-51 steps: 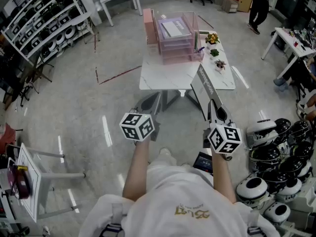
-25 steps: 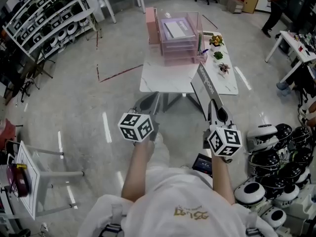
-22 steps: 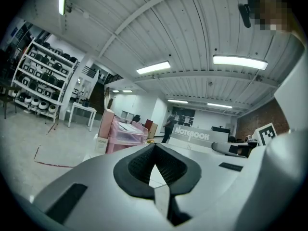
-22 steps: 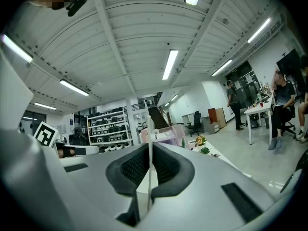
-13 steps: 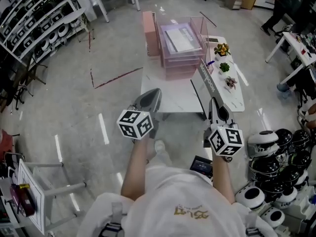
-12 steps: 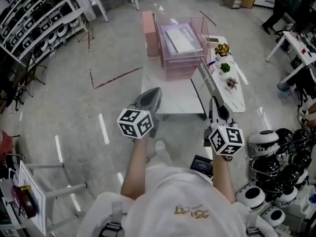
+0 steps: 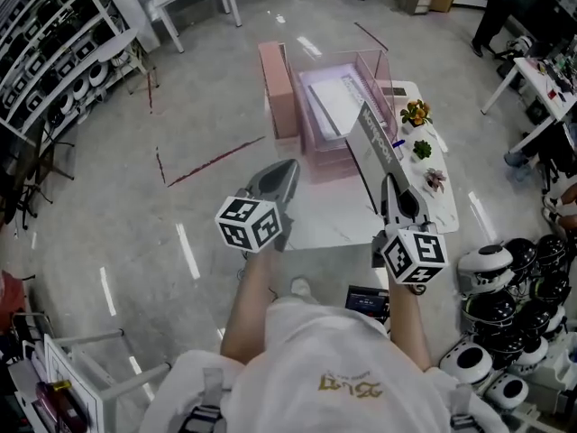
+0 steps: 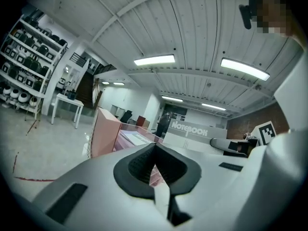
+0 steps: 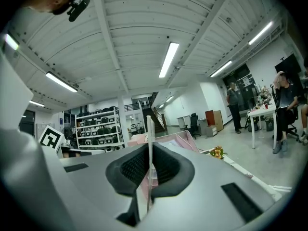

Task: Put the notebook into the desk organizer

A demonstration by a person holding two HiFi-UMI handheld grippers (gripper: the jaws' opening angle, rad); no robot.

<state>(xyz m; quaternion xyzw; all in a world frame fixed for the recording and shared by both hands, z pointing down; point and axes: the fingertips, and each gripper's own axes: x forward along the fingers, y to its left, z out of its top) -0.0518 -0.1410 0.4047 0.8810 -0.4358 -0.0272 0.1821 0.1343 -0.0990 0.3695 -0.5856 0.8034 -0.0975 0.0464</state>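
the thin grey notebook with white lettering (image 7: 377,144) stands on edge, its near end between the right gripper's (image 7: 389,186) pads, the rest jutting forward above the white marble-look table (image 7: 343,228) toward the clear pink tiered desk organizer (image 7: 329,106). the right jaws clench on the notebook. the left gripper (image 7: 285,168) is closed on nothing. one notebook, one organizer, two grippers, three small potted plants (image 7: 422,149).
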